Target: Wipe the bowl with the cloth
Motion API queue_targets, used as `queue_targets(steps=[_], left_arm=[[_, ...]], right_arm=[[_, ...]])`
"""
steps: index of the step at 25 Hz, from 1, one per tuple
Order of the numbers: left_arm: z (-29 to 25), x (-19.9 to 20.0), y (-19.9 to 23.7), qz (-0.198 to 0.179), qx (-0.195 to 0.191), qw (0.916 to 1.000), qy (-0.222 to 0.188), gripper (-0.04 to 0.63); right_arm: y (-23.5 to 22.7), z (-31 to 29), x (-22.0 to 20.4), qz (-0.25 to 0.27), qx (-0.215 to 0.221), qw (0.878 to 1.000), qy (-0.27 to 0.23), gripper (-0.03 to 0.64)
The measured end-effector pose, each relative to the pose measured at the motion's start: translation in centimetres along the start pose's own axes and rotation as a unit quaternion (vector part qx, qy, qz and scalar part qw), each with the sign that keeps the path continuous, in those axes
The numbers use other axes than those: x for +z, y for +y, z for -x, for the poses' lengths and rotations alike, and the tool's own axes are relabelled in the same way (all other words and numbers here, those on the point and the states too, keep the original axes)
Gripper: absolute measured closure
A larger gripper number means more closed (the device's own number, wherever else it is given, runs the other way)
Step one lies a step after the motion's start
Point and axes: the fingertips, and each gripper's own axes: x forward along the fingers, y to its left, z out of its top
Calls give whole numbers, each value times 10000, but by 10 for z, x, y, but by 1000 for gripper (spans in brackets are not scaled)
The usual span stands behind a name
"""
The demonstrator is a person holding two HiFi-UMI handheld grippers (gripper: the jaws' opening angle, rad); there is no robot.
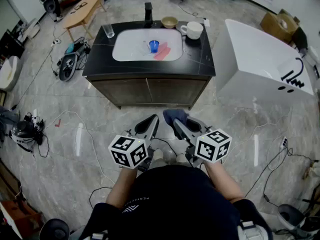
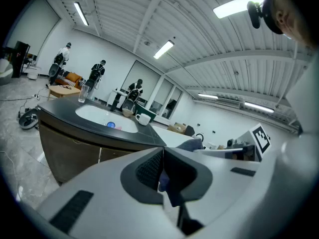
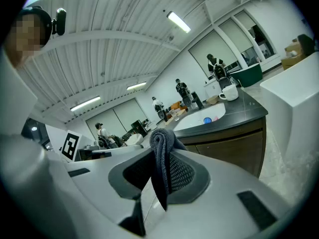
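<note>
A small tan bowl (image 1: 169, 22) stands at the back of the black counter (image 1: 100, 64), behind the white sink (image 1: 131, 46). I stand a few steps back from the cabinet, both grippers held low in front of me. My right gripper (image 1: 176, 122) (image 3: 159, 176) is shut on a blue-grey cloth (image 1: 175, 115) (image 3: 162, 151), which bunches above the jaws and hangs down between them. My left gripper (image 1: 152, 120) (image 2: 161, 169) is shut with nothing in it. The cloth (image 2: 192, 144) shows just beyond it in the left gripper view.
A white mug (image 1: 193, 30), a glass (image 1: 109, 31) and a black faucet (image 1: 148, 14) stand on the counter. A blue cup (image 1: 154, 46) and a pink item (image 1: 162, 51) lie in the sink. A white tub (image 1: 260, 59) stands right; cables (image 1: 70, 59) lie on the floor left.
</note>
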Motion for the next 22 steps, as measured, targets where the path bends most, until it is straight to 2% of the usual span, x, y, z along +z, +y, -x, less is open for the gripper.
queue_targets(steps=[16,22], left_arm=[[25,3,49,-6,-8,10000,45,584],[26,8,58,-54,-206,9998,43,584]], right_arm=[[14,-51,-1,-152,-80,9998,-26,534],[19,-62,-5,-132,-164,9998,47,534]])
